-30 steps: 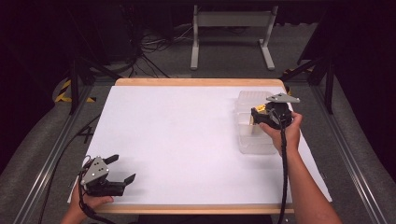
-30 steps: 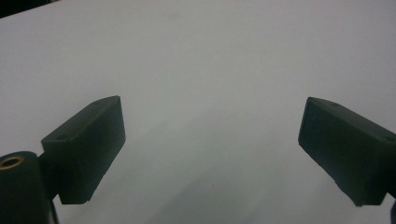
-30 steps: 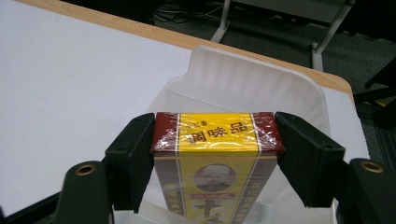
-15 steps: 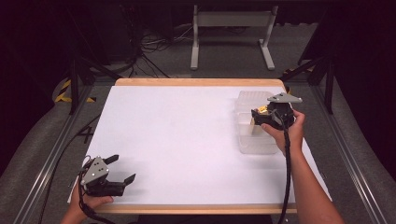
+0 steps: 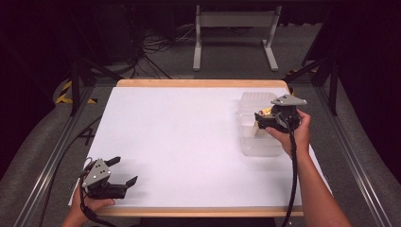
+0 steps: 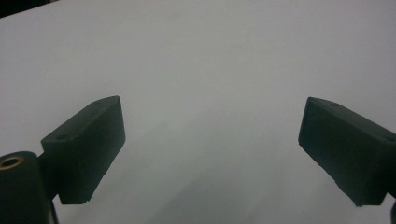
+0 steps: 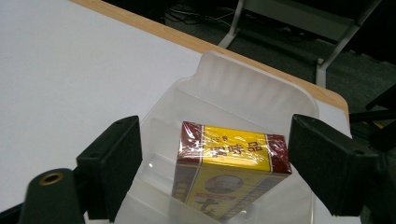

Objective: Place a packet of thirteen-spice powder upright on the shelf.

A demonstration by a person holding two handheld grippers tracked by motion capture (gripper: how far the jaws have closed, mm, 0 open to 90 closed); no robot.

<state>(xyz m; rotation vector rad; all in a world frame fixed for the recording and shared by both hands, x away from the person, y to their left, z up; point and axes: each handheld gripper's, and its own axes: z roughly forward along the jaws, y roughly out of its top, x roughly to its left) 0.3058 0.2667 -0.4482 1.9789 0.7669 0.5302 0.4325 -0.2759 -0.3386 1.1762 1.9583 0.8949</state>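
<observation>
Centrally, a yellow and dark-red box [image 7: 231,175], film-wrapped and printed with characters and a round portrait, stood tilted inside a clear plastic container [image 7: 243,91]. It lay between the jaws of your right gripper [image 7: 215,163], which were spread wide, a gap showing on each side of the box. The container's ribbed wall rose beyond the box, near the table's [image 5: 189,142] far right edge. Your right hand [image 5: 293,132] held that gripper over the container. Your left gripper [image 5: 120,171] rested well apart at the near left corner, jaws wide and empty over bare white surface.
</observation>
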